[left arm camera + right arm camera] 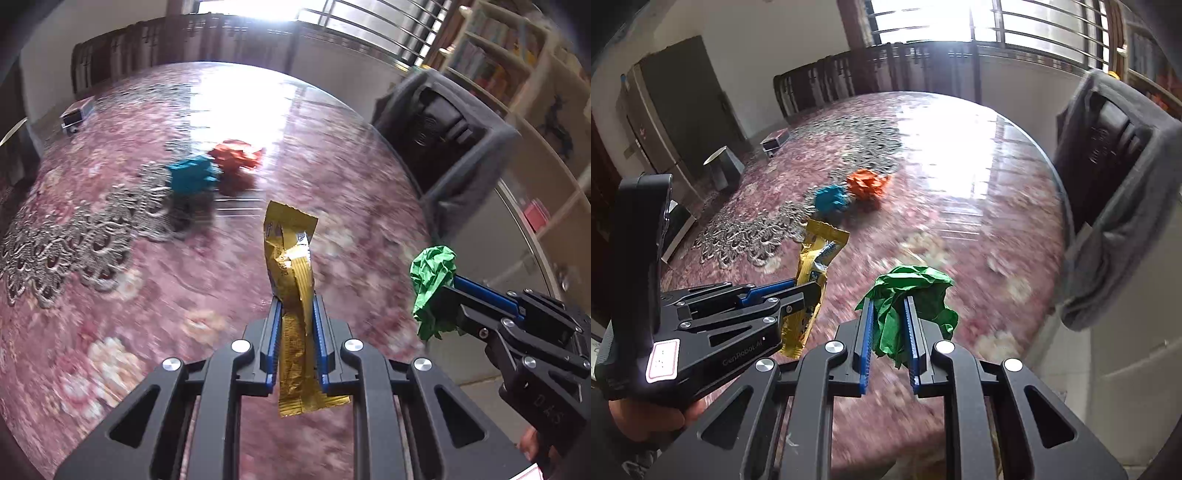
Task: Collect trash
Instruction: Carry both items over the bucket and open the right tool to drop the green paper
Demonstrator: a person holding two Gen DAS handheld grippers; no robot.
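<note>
Left gripper (297,306) fingers clamped on upright gold snack wrapper (290,258); right gripper (891,314) clamped on green paper wad (908,291). Remaining blue wad (192,177) and orange wad (236,157) far ahead on tabletop (351,221), nearer the left gripper.

Gold wrapper (291,291) upright, green wad (908,295) clamped, blue wad (830,198), orange wad (868,183) on table

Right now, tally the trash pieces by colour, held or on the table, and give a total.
Yellow: 1, wrapper in the left gripper
Green: 1, paper wad in the right gripper
Blue: 1, wad on the table
Orange: 1, wad on the table
Total: 4
</note>
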